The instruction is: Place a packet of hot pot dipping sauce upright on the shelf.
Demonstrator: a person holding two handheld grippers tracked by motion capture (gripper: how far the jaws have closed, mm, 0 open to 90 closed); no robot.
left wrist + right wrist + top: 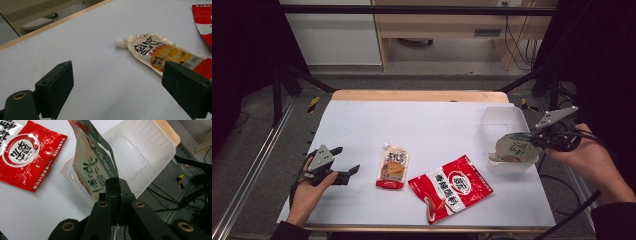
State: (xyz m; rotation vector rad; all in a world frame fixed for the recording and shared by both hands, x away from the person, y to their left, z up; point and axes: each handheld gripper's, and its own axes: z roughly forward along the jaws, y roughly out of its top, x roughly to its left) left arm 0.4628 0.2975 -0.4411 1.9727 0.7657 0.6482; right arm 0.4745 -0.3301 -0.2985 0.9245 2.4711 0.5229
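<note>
While my right hand-held gripper (115, 185) is pinching the green pouch (93, 162) by its edge over the clear bin (160, 142) at the surface's (362, 200) right side, I am aiming to lower it flat inside before letting go. My left hand-held gripper (120, 92) is waiting, jaws apart. Nothing else seems to be lying in the bin.

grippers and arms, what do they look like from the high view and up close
Each tool, the left tool and the right tool, is black with a grey three-cornered plate on top. Up close the jaws are flat, black rectangular blocks on arms with brass-coloured rivets. Black cables trail from both. The person wears dark sleeves.
</note>
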